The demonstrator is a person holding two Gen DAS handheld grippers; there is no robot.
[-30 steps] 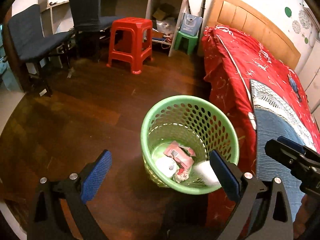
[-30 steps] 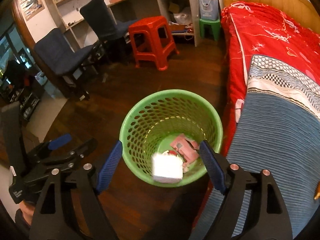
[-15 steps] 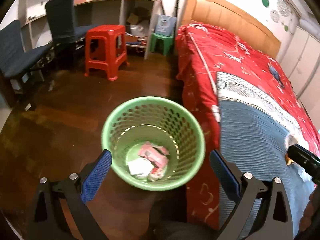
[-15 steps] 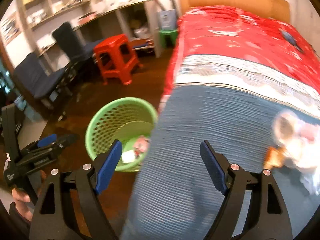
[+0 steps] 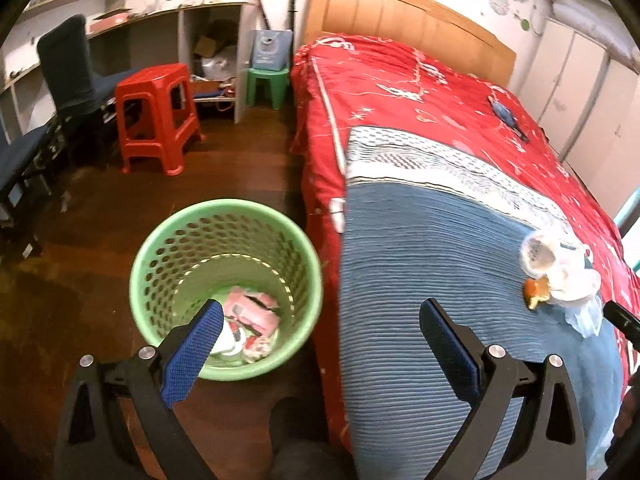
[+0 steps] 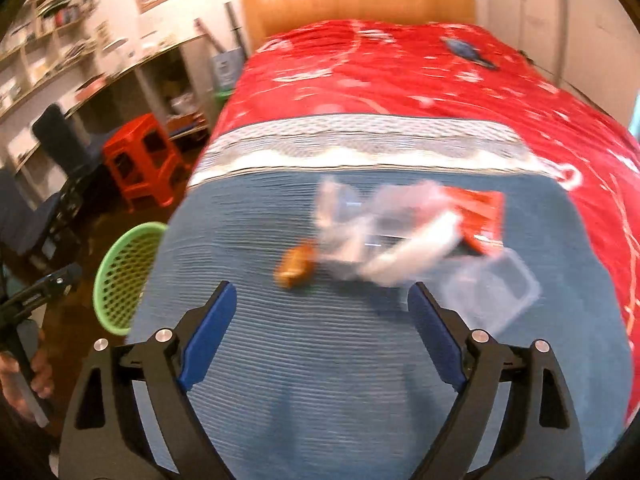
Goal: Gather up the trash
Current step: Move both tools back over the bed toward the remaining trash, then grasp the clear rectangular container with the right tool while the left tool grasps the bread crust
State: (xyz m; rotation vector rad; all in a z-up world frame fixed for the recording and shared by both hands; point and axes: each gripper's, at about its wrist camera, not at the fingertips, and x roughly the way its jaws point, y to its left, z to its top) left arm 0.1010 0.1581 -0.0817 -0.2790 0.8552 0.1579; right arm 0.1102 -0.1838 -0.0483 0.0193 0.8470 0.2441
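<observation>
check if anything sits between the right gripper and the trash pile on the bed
Nothing visible does. The right gripper, fingers opening and empty, faces the trash pile across bare blue blanket. The orange scrap lies nearest, at the pile's left edge.

A bed [image 6: 400, 360] with a blue blanket [image 6: 340, 380] over a red quilt [image 6: 400, 72] carries a blurred heap of trash [image 6: 384, 236]: clear wrappers, a red packet [image 6: 480, 216], an orange scrap [image 6: 296, 266] and a clear plastic box [image 6: 496, 292]. A green basket [image 5: 160, 240] stands on the wooden floor [image 5: 100, 220] beside it.
</observation>
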